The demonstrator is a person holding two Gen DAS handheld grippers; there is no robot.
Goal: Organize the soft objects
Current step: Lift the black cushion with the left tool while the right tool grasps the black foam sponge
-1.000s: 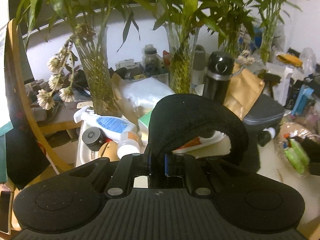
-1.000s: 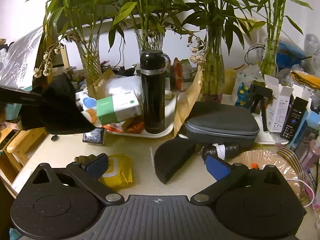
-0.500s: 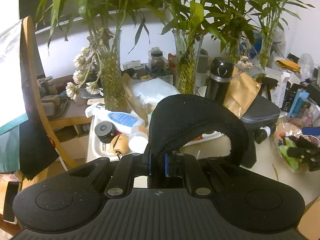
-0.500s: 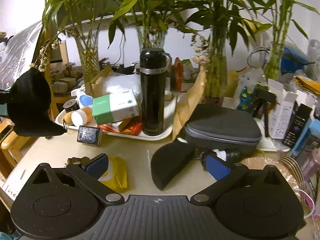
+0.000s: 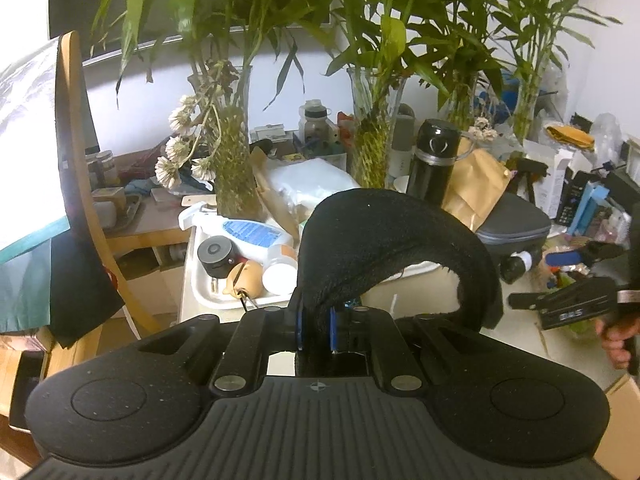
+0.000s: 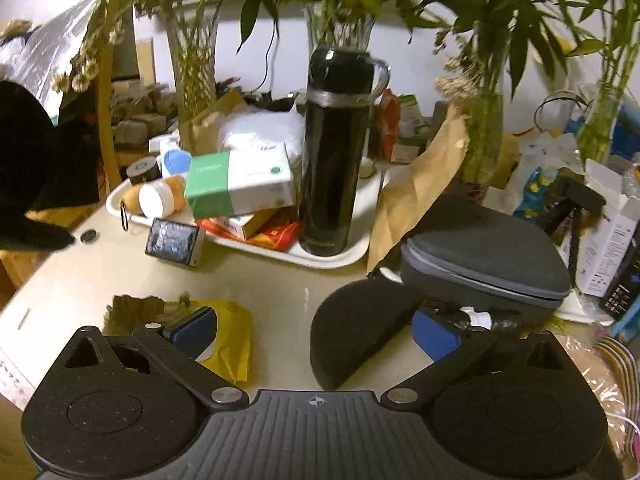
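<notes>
My left gripper is shut on a black soft pad, a curved fabric piece that arches up and to the right, held above the table's left side. The same pad shows at the left edge of the right wrist view. My right gripper is open and low over the table. A second black half-round soft pad lies on the table between its fingers, nearer the right finger. The right gripper also shows in the left wrist view.
A white tray holds a black flask, a green and white box and bottles. A grey zip case, a yellow packet and a small screen device lie nearby. Glass vases of bamboo stand behind.
My left gripper has pulled back and to the left with the black pad. My right gripper has moved forward and down, closer to the half-round pad on the table.
</notes>
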